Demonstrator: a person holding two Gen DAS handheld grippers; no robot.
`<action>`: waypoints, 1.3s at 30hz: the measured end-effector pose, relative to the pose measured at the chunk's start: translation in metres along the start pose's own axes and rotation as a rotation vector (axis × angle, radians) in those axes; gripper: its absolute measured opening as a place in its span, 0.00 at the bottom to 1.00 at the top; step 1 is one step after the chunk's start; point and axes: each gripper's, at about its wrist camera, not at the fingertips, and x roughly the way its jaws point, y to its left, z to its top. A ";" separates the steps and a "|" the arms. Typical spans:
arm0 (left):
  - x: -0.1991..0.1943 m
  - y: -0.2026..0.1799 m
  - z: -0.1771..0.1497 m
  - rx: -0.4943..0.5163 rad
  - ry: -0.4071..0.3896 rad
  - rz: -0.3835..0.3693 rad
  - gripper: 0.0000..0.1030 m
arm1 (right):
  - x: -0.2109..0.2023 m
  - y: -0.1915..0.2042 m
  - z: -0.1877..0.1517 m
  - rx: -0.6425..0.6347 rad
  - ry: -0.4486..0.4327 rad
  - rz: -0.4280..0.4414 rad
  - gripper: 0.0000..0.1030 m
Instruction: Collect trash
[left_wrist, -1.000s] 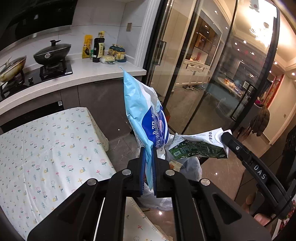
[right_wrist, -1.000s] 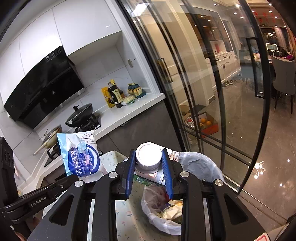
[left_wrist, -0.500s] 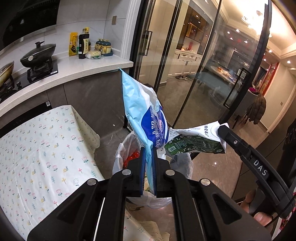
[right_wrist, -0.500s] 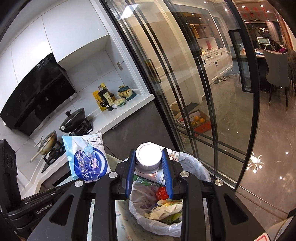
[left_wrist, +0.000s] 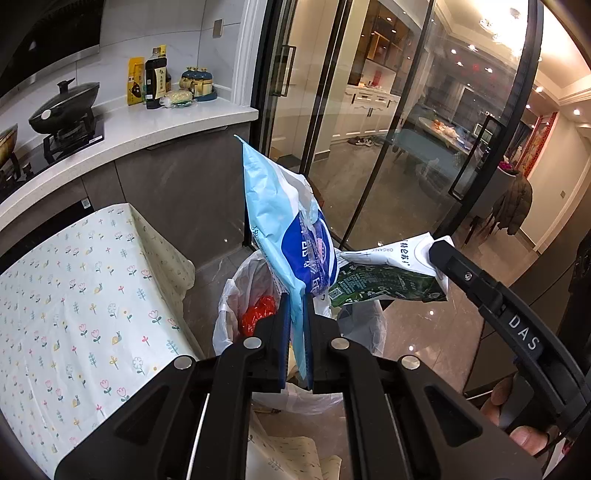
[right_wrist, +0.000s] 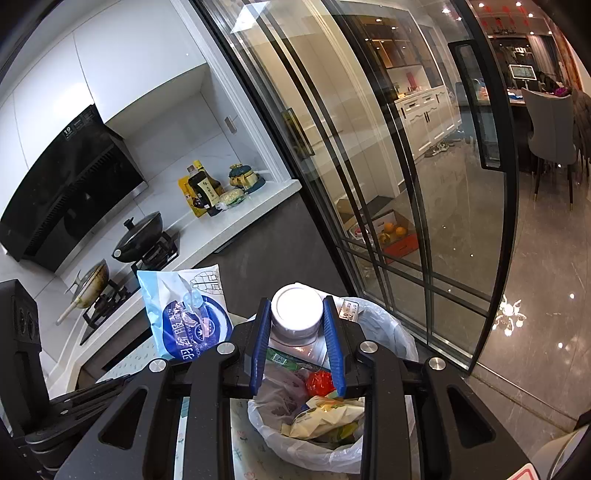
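Over the past second we have carried both pieces off the table's end, and the lined trash bin (right_wrist: 384, 325) now sits right below us. Our left gripper (left_wrist: 294, 332) stays clamped on the blue pouch (left_wrist: 291, 236); our right gripper (right_wrist: 297, 343) keeps pinching the white-capped carton (right_wrist: 297, 314). We judge release comes next.
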 end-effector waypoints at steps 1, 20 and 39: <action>0.001 0.001 0.000 -0.002 0.001 0.001 0.06 | 0.001 0.001 0.000 0.001 0.002 -0.001 0.26; -0.003 0.009 -0.002 -0.041 -0.033 0.050 0.49 | -0.001 0.012 -0.002 -0.038 0.014 -0.010 0.53; -0.024 0.021 -0.015 -0.075 -0.071 0.104 0.67 | -0.007 0.030 -0.010 -0.153 0.059 -0.047 0.72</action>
